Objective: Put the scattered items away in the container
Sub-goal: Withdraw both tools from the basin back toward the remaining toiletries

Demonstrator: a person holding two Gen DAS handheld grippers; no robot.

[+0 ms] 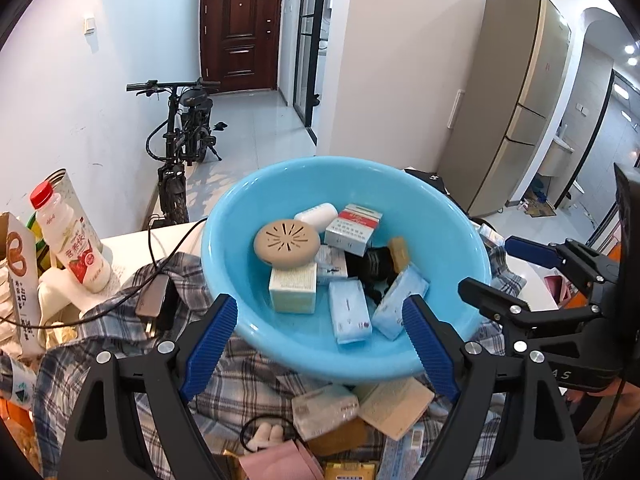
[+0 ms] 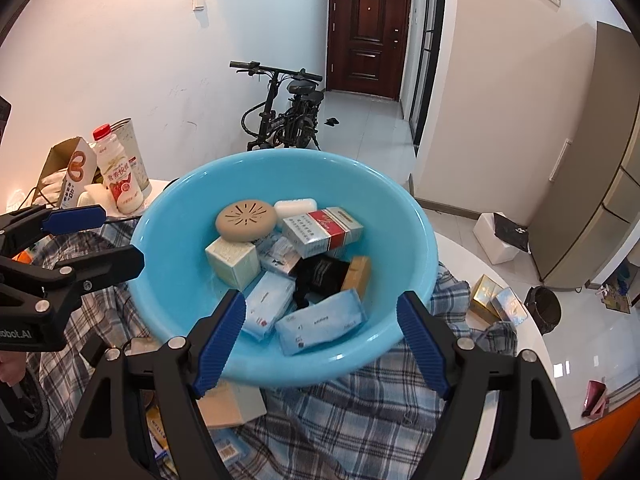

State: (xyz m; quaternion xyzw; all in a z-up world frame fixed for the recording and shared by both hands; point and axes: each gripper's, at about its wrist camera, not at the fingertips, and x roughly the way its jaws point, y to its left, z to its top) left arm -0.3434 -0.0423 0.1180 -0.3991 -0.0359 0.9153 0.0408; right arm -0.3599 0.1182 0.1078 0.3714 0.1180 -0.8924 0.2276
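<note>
A light blue basin sits on a plaid cloth and holds several items: a tan round disc, a red-and-white box, tissue packs, a black pouch. My left gripper is open and empty over the basin's near rim. My right gripper is open and empty over the near rim too. Each shows at the other view's edge. Loose boxes lie on the cloth below the basin.
A milk bottle, a can and a pretzel box stand at the left. A charger and cable lie on the plaid cloth. Gold and blue boxes lie at the right. A bicycle stands behind.
</note>
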